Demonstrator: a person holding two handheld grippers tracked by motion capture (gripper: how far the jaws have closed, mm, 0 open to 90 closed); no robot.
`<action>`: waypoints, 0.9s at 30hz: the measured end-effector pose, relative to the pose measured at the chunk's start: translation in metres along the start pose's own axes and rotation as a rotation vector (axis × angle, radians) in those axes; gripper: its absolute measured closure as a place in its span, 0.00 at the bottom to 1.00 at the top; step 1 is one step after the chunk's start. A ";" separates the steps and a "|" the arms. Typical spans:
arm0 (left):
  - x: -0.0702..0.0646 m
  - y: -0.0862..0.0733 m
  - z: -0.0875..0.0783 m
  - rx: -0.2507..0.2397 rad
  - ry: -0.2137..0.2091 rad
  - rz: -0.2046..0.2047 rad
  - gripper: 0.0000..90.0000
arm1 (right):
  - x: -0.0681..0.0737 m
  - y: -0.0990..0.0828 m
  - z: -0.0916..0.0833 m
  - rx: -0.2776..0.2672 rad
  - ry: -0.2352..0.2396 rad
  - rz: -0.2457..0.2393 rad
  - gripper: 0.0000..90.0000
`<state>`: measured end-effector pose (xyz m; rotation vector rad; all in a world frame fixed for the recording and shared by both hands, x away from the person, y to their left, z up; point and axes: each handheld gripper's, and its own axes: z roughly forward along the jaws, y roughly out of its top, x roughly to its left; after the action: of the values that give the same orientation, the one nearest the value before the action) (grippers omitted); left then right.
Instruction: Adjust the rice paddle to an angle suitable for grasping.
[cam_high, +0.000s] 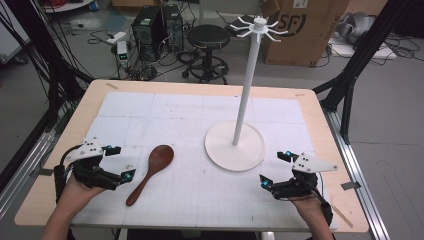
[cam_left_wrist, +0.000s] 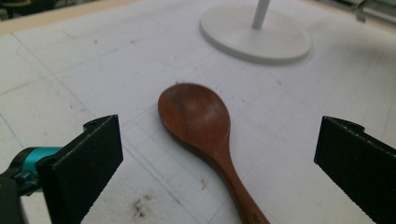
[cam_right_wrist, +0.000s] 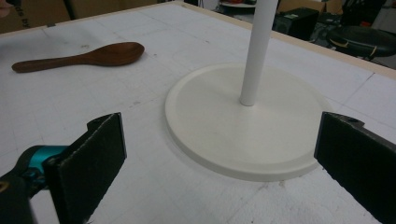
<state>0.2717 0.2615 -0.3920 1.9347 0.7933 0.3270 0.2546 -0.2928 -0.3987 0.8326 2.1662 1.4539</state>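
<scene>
The left tongs (cam_high: 116, 163) are standing wide open and holding nothing, hovering low over the white padded counter (cam_high: 150, 107) with the jaws pointing toward the dark brown wooden spoon (cam_high: 151, 171). In the left gripper view that spoon (cam_left_wrist: 205, 133) is lying bowl-up between and beyond the two black jaws, its handle running back toward the camera, apart from either pad. The right tongs (cam_high: 275, 169) are likewise gaping fully and carrying nothing, resting near the counter's right edge and facing the white round-based hook stand (cam_high: 241, 120); in the right gripper view the stand's disc base (cam_right_wrist: 247, 123) is sitting just ahead of the jaws, untouched.

The spoon is lying flat between the left tongs and the stand, well apart from the base. The step in hand is, by the look of it, reaching for the spoon with the left tongs. Doing it well probably means lining the jaws across the narrow handle rather than the broad bowl, coming down until the pads are straddling the wood close to the counter, and closing squarely so the round handle is not rolling out. The right tongs are best staying clear of the tall pole (cam_high: 245, 92).
</scene>
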 end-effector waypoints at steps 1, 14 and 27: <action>0.000 0.000 0.000 0.000 0.000 0.000 0.02 | 0.000 0.000 0.000 -0.002 0.002 -0.001 0.01; 0.013 0.012 0.011 0.135 0.059 0.034 0.13 | 0.001 0.002 0.002 -0.002 0.006 -0.006 0.01; 0.026 0.024 0.024 0.294 0.126 0.055 0.54 | 0.000 0.003 0.002 -0.005 0.004 -0.011 0.01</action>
<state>0.3129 0.2542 -0.3852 2.2307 0.9129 0.3859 0.2568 -0.2907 -0.3965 0.8160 2.1655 1.4561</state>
